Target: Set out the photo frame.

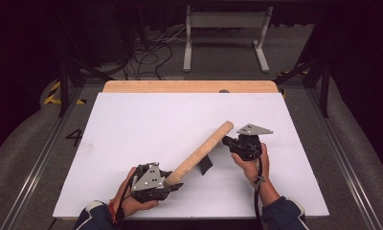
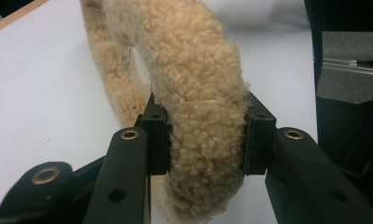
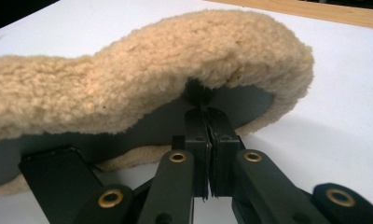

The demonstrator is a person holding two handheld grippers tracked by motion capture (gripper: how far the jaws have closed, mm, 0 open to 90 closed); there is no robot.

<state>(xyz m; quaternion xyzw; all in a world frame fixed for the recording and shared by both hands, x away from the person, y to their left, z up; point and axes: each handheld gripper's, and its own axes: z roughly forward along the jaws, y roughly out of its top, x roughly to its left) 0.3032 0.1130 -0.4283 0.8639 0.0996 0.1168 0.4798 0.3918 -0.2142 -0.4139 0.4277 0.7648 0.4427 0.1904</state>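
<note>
- Left gripper (image 2: 205, 135) clamps its pads on the near end of the fleece roll (image 1: 199, 154).
- Right gripper (image 3: 206, 128) pinches shut on the roll's dark edge at the far end.
- The roll spans diagonally above the white table (image 1: 132, 129).

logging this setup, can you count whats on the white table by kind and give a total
fleece-covered pad: 1, tan, with a dark underside and a black flap
grippers: 2, the left gripper and the right gripper, one at each end of the pad
white table sheet: 1
total: 4
</note>
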